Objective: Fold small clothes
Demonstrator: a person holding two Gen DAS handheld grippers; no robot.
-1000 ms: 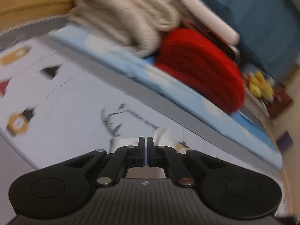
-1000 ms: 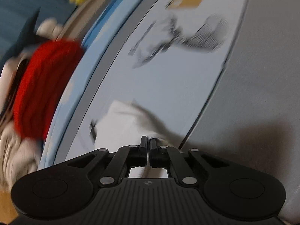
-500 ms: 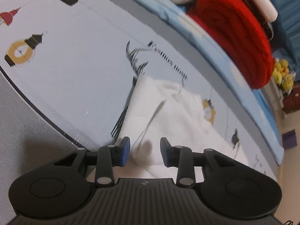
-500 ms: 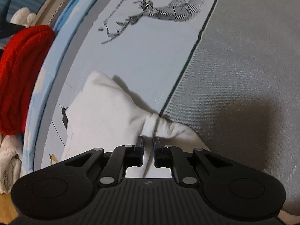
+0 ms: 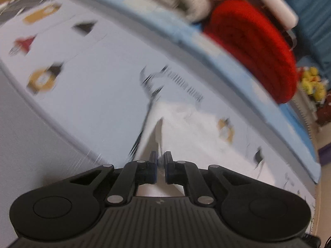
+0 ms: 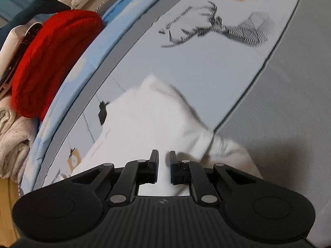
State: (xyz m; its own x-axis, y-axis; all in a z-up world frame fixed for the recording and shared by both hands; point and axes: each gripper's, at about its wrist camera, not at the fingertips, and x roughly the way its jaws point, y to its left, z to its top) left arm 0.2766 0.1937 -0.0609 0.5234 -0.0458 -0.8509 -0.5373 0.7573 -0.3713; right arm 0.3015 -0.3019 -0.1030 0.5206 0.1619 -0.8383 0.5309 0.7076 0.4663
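One white garment (image 6: 149,119) just beyond the opening right hand-held gripper (image 6: 164,166).

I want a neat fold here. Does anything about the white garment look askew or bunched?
Yes. The white garment lies crooked on the printed mat, and one part spills over the mat's edge onto the grey surface, bunched beside the right gripper. The left gripper pinches a raised ridge of it.

A home bedroom is suggested: a printed bedsheet (image 6: 206,66) is spread centre frame, folded knitwear (image 6: 53,62) is stacked at left, and yellow plush toys (image 5: 312,82) are seen at right.
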